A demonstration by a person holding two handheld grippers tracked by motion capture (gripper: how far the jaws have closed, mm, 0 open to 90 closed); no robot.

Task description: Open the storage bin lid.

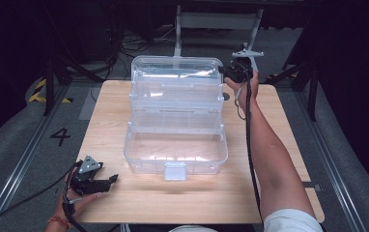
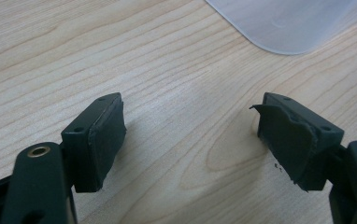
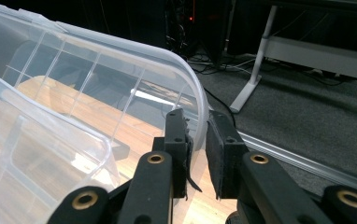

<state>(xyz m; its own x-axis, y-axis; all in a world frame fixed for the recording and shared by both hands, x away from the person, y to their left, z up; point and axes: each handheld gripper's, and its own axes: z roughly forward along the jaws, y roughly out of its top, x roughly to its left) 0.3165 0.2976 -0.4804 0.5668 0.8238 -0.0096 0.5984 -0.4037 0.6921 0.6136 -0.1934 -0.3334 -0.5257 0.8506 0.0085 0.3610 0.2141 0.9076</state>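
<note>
A clear plastic storage box (image 1: 175, 154) stands in the middle of the wooden table (image 1: 274, 164), its lid (image 1: 177, 79) swung up at the back. My right gripper (image 1: 226, 72) is at the lid's upper right corner. In the right gripper view, the right gripper (image 3: 197, 140) is shut on the lid's (image 3: 97, 79) curved rim, a pad on each side. My left gripper (image 1: 110, 180) rests low near the table's front left, jaws pointing toward the box. In the left gripper view, the left gripper (image 2: 190, 135) is open over bare wood, with a box corner (image 2: 284, 23) ahead.
A white latch (image 1: 175, 170) sits on the box's front wall. Behind the table are a white frame leg (image 1: 177, 29), dark stands and floor cables (image 1: 124, 46). Grey floor with rails and a painted "4" (image 1: 60, 136) lies to the left.
</note>
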